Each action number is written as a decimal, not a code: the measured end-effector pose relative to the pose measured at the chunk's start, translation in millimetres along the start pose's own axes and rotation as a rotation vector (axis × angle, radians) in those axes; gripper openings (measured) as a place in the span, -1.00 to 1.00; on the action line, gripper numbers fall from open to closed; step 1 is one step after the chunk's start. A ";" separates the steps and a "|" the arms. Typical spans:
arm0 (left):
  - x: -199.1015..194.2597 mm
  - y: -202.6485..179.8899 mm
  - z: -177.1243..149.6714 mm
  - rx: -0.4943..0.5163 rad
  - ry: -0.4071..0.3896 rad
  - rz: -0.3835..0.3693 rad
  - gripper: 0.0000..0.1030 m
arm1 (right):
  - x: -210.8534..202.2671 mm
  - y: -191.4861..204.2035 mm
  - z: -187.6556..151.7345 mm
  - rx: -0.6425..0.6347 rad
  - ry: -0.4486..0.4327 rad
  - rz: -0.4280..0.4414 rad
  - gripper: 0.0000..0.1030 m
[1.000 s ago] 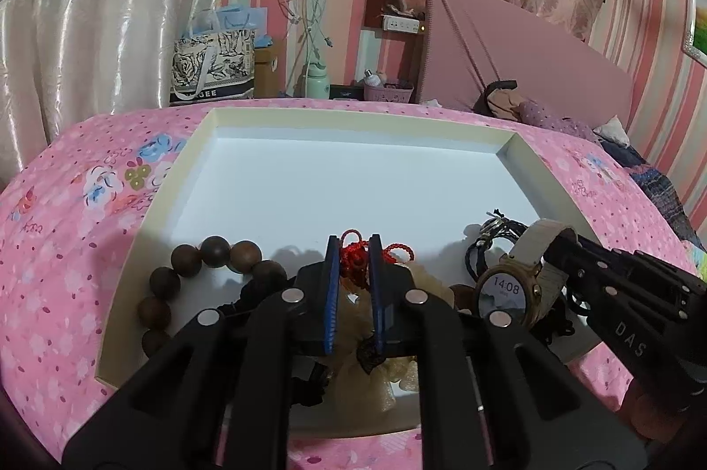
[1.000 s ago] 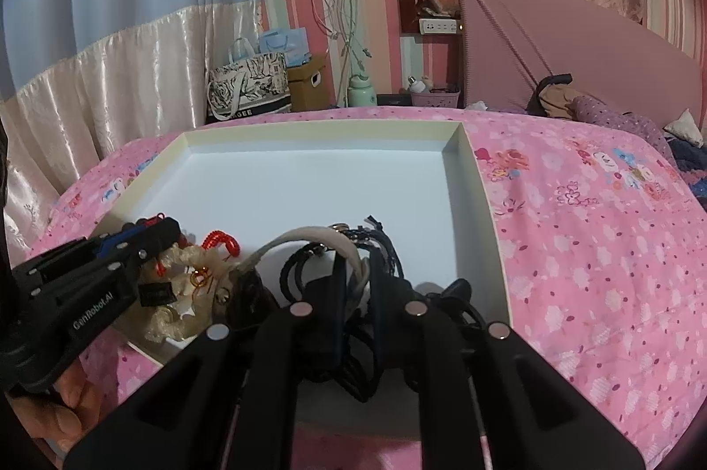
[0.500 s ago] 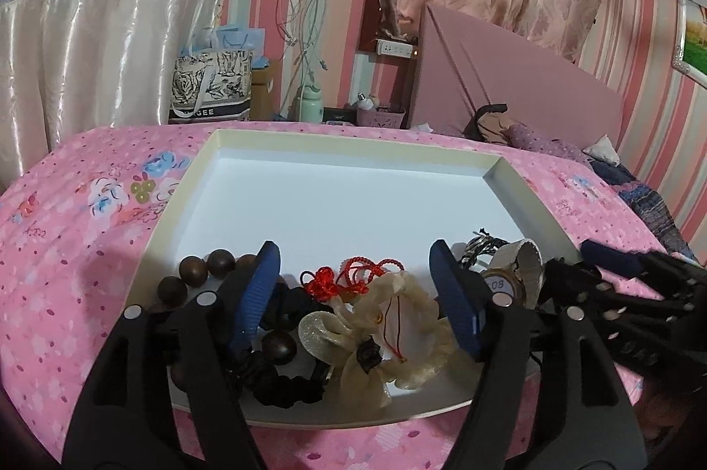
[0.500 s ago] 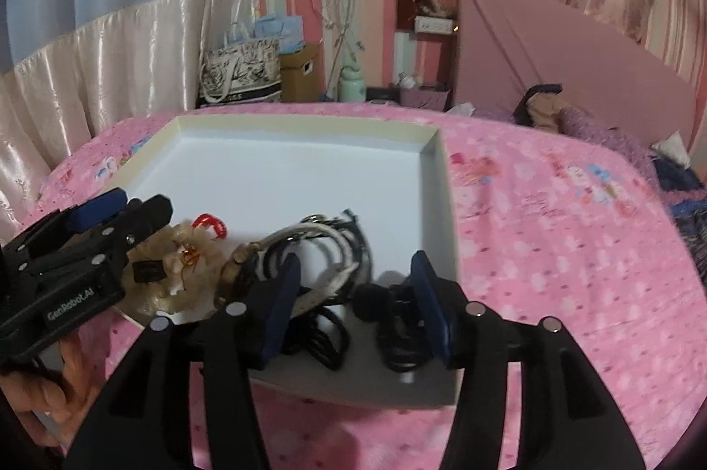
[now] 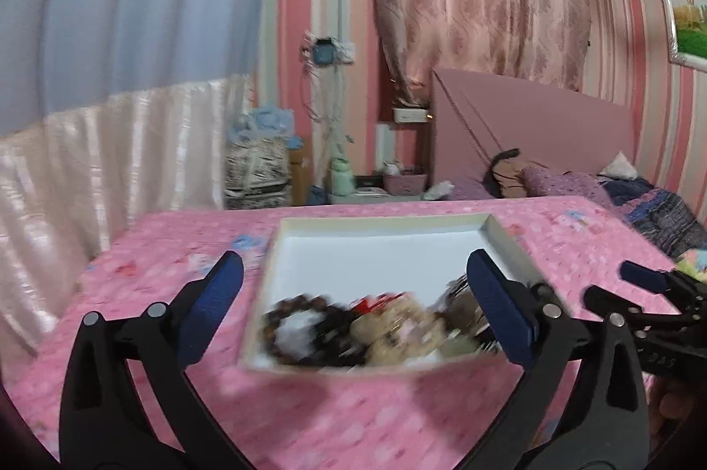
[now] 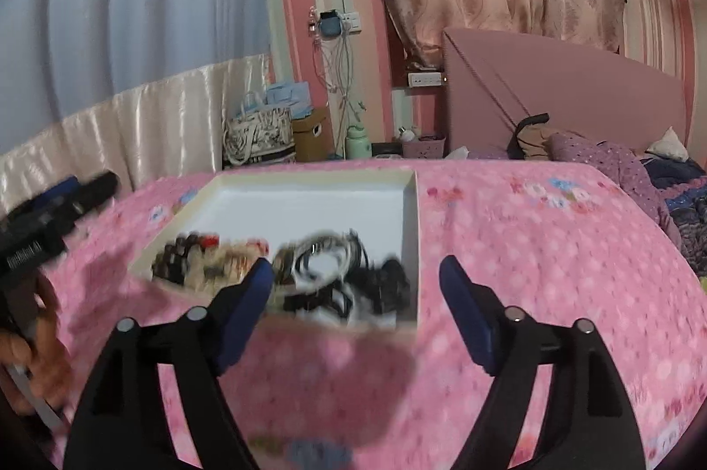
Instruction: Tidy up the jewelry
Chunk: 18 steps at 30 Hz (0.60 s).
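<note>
A shallow white box sits on the bed, on its pink flowered cover, and everything else is placed by it. All the jewelry is heaped along the box's near edge; the far part of its floor is bare white. At the left end of the heap lies a dark wooden bead bracelet, next to it a bit of red cord and a pale cream ruffled piece. Toward the box's right wall lie a watch with a light strap and a tangle of black cords. The blur hides finer detail.

The left tool hangs short of the box's near edge with its blue pads spread wide, having just opened, and nothing is between them. The right tool hangs near the box's near right corner, its jaws likewise just opened and spread apart, gripping nothing. A hand holding the left tool shows to the left of the box.
</note>
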State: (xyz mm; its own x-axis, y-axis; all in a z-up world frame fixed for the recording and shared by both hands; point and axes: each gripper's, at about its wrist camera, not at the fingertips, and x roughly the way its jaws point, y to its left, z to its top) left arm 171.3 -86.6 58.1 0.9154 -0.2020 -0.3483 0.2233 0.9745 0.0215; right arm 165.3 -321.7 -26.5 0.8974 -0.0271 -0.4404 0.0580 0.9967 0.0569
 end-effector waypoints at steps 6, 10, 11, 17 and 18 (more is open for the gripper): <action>-46.1 44.6 -53.0 -0.066 -0.005 0.074 0.94 | -36.8 5.9 -44.3 -0.008 -0.106 -0.009 0.64; -49.8 51.7 -76.0 -0.090 0.013 0.088 0.94 | -57.5 -2.2 -55.4 0.017 -0.194 -0.045 0.70; -48.1 49.9 -80.7 -0.092 0.018 0.090 0.94 | -59.5 -2.4 -55.4 0.018 -0.203 -0.040 0.75; -41.9 43.2 -82.5 -0.065 0.046 0.114 0.94 | -52.6 11.5 -58.0 -0.056 -0.125 0.010 0.86; -45.8 43.6 -83.3 -0.067 0.032 0.123 0.94 | -56.6 13.0 -59.0 -0.063 -0.147 0.004 0.89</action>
State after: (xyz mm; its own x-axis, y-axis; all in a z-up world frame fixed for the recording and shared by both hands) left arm 111.2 -26.8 -3.1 0.9231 -0.0781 -0.3765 0.0861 0.9963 0.0042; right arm 89.5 -302.7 -53.7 0.9522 -0.0295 -0.3040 0.0311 0.9995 0.0004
